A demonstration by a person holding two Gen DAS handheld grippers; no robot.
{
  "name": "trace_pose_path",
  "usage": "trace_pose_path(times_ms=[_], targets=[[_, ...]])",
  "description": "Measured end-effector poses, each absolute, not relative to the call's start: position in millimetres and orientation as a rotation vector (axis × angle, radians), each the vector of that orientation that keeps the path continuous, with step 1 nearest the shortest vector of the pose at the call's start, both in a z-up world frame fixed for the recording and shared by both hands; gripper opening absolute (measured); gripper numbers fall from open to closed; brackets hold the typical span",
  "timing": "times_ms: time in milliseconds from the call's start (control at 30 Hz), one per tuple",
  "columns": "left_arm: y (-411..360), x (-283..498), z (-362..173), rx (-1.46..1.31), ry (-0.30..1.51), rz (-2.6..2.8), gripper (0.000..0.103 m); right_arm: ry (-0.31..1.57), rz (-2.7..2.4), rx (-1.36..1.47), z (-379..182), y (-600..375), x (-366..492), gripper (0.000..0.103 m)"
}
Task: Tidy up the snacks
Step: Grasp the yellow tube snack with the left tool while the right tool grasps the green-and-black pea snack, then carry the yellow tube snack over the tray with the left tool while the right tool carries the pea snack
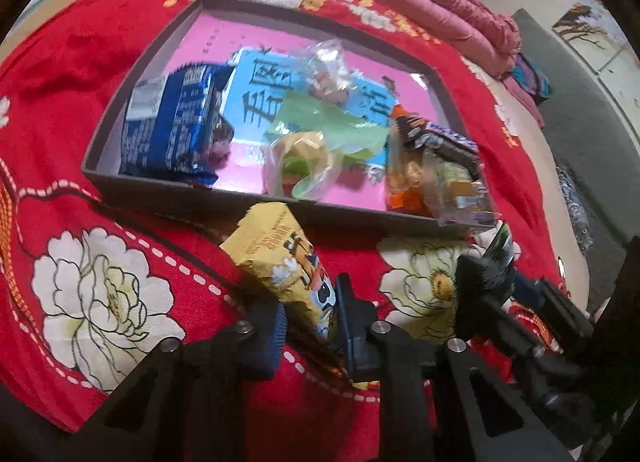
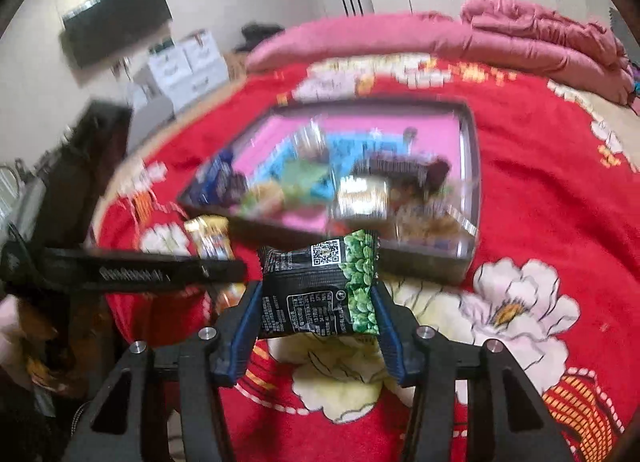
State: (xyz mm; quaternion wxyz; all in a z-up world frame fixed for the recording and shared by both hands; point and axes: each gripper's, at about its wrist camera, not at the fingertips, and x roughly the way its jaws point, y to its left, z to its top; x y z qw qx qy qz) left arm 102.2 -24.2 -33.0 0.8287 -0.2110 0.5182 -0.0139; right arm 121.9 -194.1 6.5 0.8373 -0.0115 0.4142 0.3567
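My left gripper (image 1: 310,316) is shut on a yellow snack packet (image 1: 276,250) and holds it just short of the near wall of a grey box (image 1: 224,191) with a pink floor. In the box lie a blue packet (image 1: 172,121), clear-wrapped snacks (image 1: 304,165) and a brown bar (image 1: 436,133). My right gripper (image 2: 316,306) is shut on a black and green pea packet (image 2: 320,286), held above the blanket in front of the same box (image 2: 424,258). The left gripper (image 2: 132,272) and its yellow packet (image 2: 210,238) show at the left of the right wrist view.
The box sits on a red floral blanket (image 1: 100,262) on a bed. A folded pink quilt (image 2: 520,37) lies along the far edge. A dark floor (image 1: 576,109) is past the bed's right side. White cartons (image 2: 180,65) stand by the wall.
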Motion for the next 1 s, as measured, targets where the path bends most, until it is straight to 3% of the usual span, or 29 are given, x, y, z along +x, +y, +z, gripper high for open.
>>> trace_pose_path(times_ms=[200, 1000], targets=[[-27.2, 96.5, -13.3, -0.405, 1.042, -0.058, 0.015, 0.795, 0.759, 0.032, 23.8, -202.0, 122.9, 0.053], [-17.4, 100.0, 40.2, -0.351, 0.896, -0.048, 0.014, 0.7, 0.648, 0.158, 44.0, -231.5, 134.8, 0.053]])
